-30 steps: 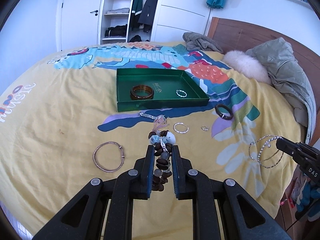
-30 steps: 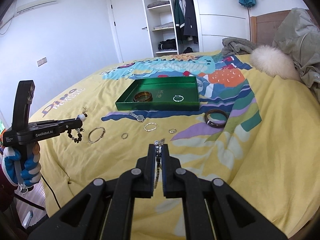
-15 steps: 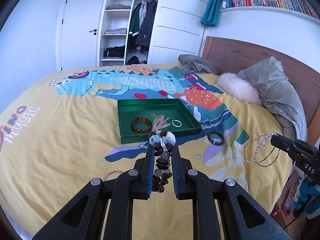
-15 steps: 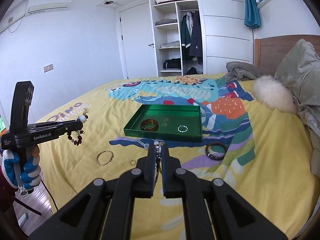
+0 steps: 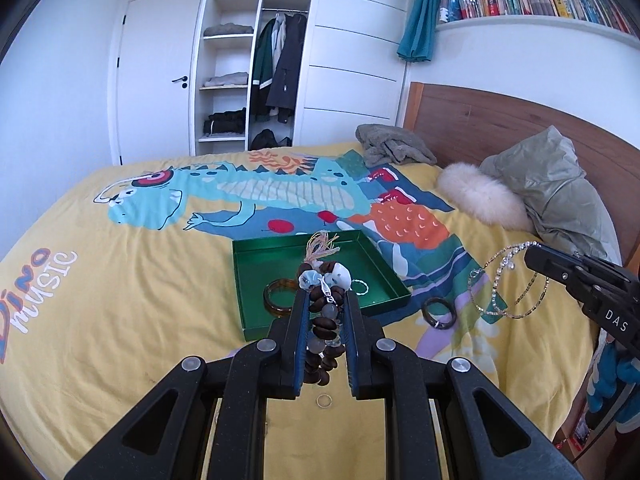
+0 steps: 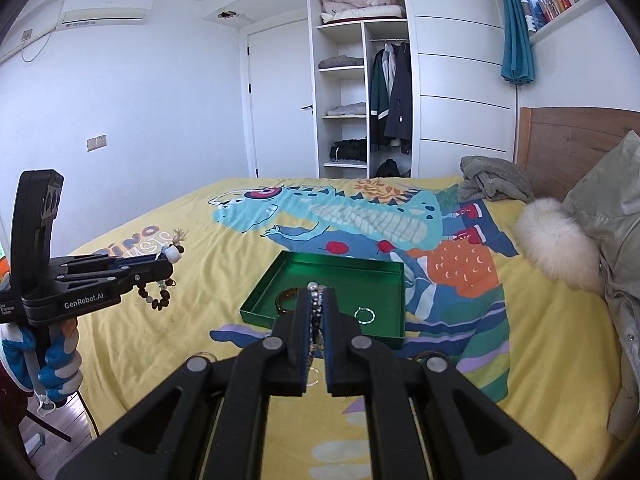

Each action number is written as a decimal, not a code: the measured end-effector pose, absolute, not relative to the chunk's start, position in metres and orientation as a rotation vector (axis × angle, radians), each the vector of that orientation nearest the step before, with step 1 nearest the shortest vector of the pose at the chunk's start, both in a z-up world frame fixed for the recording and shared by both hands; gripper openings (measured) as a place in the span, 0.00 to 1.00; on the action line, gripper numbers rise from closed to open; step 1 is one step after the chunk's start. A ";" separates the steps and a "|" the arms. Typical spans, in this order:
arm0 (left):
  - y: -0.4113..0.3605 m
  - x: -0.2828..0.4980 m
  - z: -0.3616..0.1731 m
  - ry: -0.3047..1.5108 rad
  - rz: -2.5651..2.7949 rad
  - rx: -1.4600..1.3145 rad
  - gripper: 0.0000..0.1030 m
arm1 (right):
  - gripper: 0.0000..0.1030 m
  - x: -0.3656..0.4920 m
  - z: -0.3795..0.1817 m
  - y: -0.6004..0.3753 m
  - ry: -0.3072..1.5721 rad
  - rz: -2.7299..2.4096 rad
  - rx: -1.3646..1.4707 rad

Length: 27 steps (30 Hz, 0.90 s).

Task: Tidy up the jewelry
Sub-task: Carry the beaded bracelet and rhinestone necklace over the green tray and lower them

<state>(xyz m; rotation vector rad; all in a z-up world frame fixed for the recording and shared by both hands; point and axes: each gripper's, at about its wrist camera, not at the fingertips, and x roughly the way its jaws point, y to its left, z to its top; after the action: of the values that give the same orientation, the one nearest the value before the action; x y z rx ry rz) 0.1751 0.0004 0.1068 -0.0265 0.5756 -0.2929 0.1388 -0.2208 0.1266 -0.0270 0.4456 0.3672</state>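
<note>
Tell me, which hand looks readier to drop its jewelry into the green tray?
Probably left. The left gripper holds the beaded bracelet roughly over the green tray; the right gripper, shut on thin sparkly bangles, appears off to the tray's side.

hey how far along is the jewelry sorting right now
Partway. Done: an amber bangle and a small silver ring lie in the green tray. In hand: the left gripper is shut on a bead bracelet, the right gripper on sparkly hoops. Left: a dark bangle and a small ring on the bedspread.
</note>
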 end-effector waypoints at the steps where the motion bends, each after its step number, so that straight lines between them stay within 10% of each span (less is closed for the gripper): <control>1: 0.000 0.180 0.106 0.578 -0.290 -0.025 0.16 | 0.05 0.145 0.127 -0.219 0.444 0.364 -0.029; 27: -0.011 0.330 0.070 0.680 -0.213 0.018 0.16 | 0.05 0.298 0.088 -0.203 0.532 0.318 0.010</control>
<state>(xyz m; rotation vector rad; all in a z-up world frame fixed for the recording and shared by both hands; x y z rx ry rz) 0.3299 -0.0111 0.0699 0.0177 0.6795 -0.2129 0.2982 -0.2026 0.0878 0.0095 0.5316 0.3184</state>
